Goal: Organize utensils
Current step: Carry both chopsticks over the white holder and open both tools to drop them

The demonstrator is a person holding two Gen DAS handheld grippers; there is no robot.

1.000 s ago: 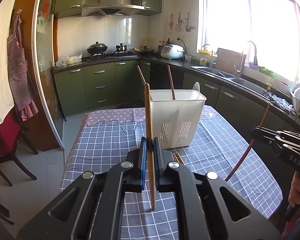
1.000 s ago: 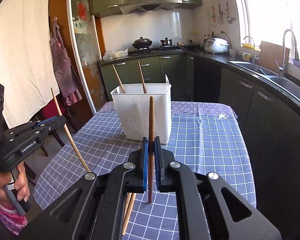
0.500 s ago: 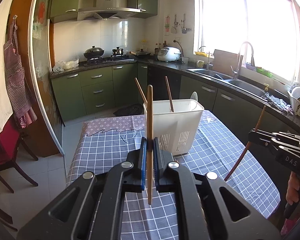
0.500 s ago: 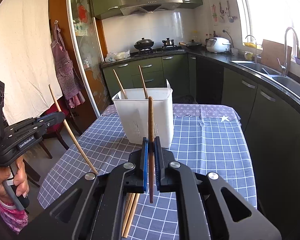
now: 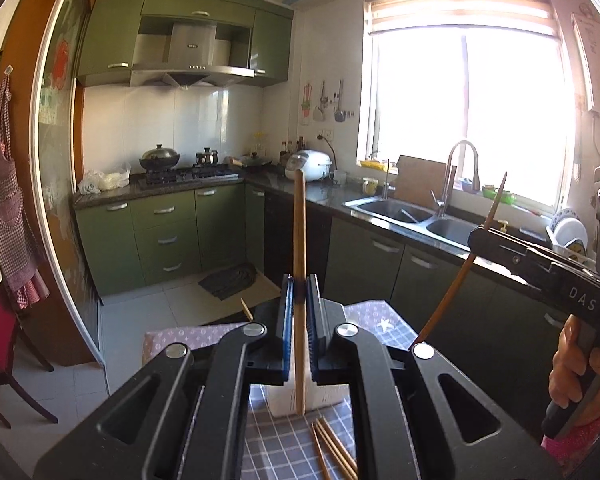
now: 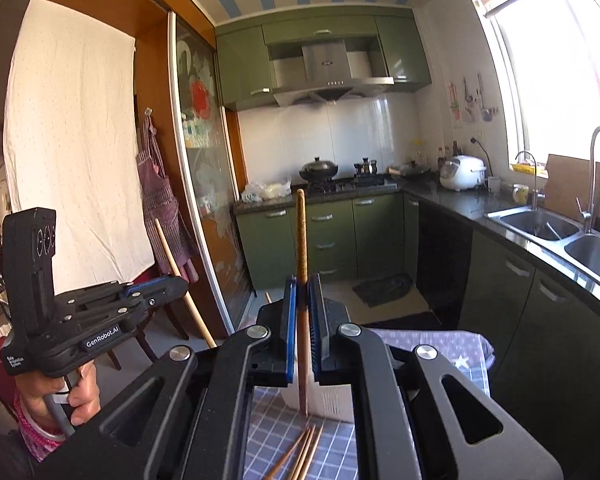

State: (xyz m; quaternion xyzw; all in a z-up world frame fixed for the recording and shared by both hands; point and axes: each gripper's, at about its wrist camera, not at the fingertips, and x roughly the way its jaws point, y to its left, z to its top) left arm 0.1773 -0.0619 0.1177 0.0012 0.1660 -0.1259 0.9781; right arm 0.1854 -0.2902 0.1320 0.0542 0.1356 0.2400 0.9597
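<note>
Green kitchen cabinets fill the background above a checked-cloth desk (image 5: pixel 276 444), where a white holder (image 6: pixel 332 400) stands with loose chopsticks (image 6: pixel 300 454) lying just at 6 o'clock of it. Each tool is clamped mid-shaft on one upright chopstick, the left tool (image 5: pixel 299 304) on a pale one (image 5: pixel 299 240), the right tool (image 6: pixel 302 304) on a darker one (image 6: pixel 301 240); these look light, stiff and smooth, so a mid-shaft pinch likely resists swivelling. Legible writing: "DAS" and "GenRobot.AI" on the tool bodies.
</note>
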